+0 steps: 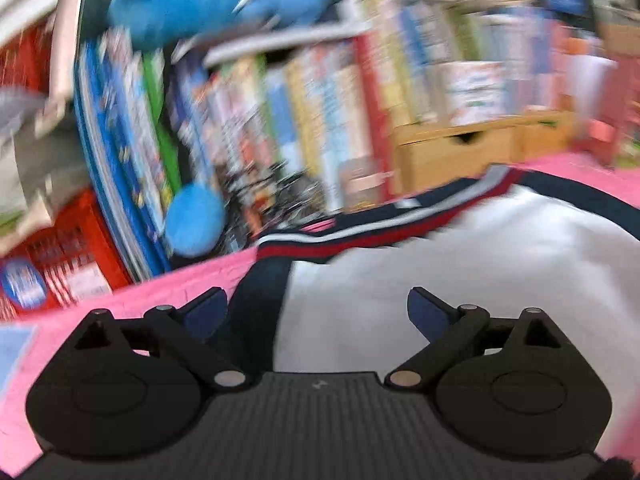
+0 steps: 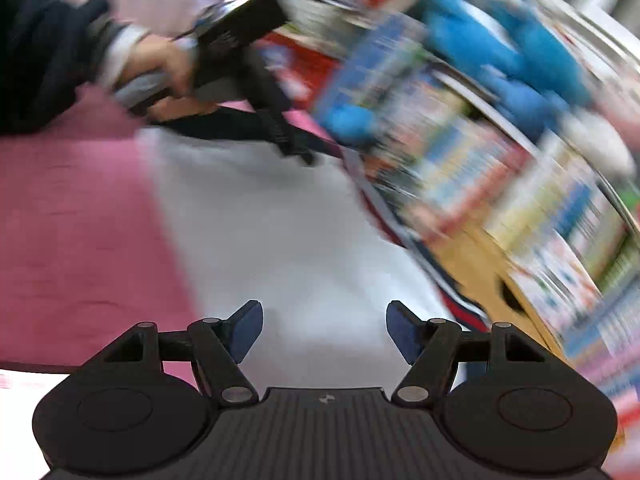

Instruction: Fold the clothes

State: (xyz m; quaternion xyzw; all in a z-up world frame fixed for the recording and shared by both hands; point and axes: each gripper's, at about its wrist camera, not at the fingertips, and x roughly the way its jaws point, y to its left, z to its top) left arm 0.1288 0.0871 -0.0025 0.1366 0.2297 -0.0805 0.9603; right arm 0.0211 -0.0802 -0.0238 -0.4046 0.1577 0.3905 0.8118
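Note:
A white garment (image 1: 460,276) with navy panels and a red, white and navy striped band (image 1: 360,236) lies spread on a pink surface (image 1: 168,292). My left gripper (image 1: 318,314) hovers open over its navy and white edge, with nothing between the blue pads. In the right wrist view the same garment (image 2: 272,224) stretches ahead. My right gripper (image 2: 324,332) stands open above its white part, pads empty. Farther off, a hand (image 2: 160,68) in a dark sleeve holds the left gripper (image 2: 298,152) over the garment's far navy edge. Both views are blurred.
A shelf packed with books (image 1: 304,120) runs along the far side of the pink surface (image 2: 80,220). A blue plush toy (image 1: 192,0) sits on top of it. A wooden drawer box (image 1: 460,152) and a red crate (image 1: 72,248) stand at the surface's edge.

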